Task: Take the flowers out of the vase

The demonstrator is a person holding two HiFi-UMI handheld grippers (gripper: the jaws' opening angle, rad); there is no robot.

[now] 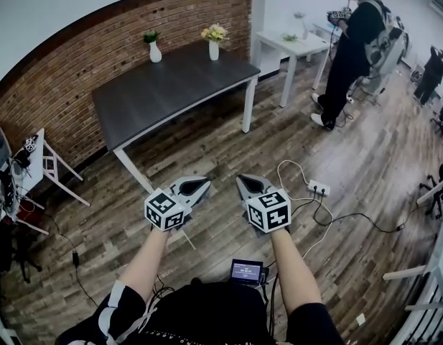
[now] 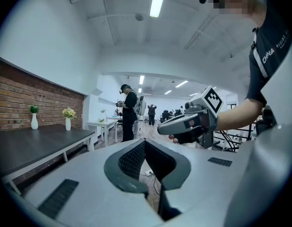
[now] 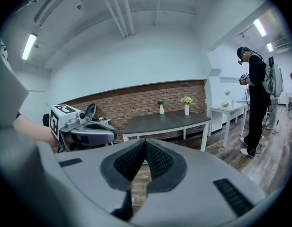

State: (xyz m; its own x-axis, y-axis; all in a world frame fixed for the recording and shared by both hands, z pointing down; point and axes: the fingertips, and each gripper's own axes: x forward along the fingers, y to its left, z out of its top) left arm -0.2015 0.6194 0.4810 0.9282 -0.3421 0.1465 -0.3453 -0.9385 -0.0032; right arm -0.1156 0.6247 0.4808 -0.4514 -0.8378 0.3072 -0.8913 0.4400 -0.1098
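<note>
A white vase (image 1: 214, 50) with yellow and pink flowers (image 1: 215, 32) stands at the far edge of a dark table (image 1: 178, 85), well ahead of me. Both grippers hang side by side over the wooden floor, far short of the table. My left gripper (image 1: 206, 185) is shut with nothing in it. My right gripper (image 1: 240, 179) is also shut and empty. In the left gripper view the flowers (image 2: 68, 112) are small at the left, beyond the shut left gripper (image 2: 145, 141). In the right gripper view the flowers (image 3: 186, 100) rise above the shut right gripper (image 3: 146, 141).
A second white vase with a green plant (image 1: 154, 49) stands on the same table, to the left. A white table (image 1: 296, 45) and a person in black (image 1: 354, 49) are at the back right. A power strip (image 1: 319, 188) with cables lies on the floor. Brick wall (image 1: 99, 56) behind.
</note>
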